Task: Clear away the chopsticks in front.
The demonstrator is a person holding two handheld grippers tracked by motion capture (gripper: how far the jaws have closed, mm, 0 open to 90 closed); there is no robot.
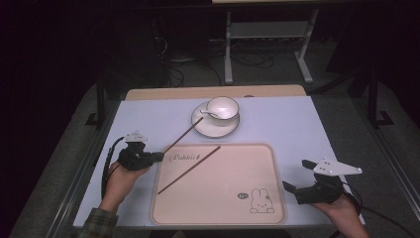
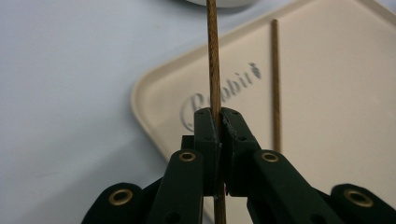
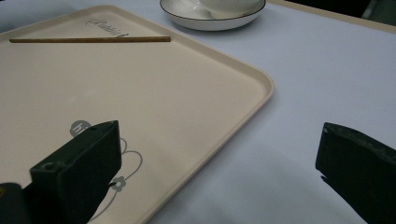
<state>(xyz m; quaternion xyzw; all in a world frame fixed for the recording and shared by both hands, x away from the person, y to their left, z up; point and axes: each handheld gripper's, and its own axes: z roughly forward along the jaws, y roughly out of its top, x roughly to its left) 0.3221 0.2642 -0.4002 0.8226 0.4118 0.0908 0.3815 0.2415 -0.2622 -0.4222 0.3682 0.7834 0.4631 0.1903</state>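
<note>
Your tray (image 1: pixel 257 163) sits before the saucer (image 1: pixel 203 128), which carries the cup (image 1: pixel 222 108). One chopstick (image 1: pixel 189 169) lies on the tray; the other chopstick (image 1: pixel 185 133) reaches the saucer.

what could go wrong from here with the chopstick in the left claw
The left claw pinches the thin brown wooden chopstick near one end, so the long free end could swing or twist in the grip. That end points toward the white saucer under the white cup and might knock them. Lowered carelessly, it could land across the beige tray's rim rather than beside the second chopstick.
</note>
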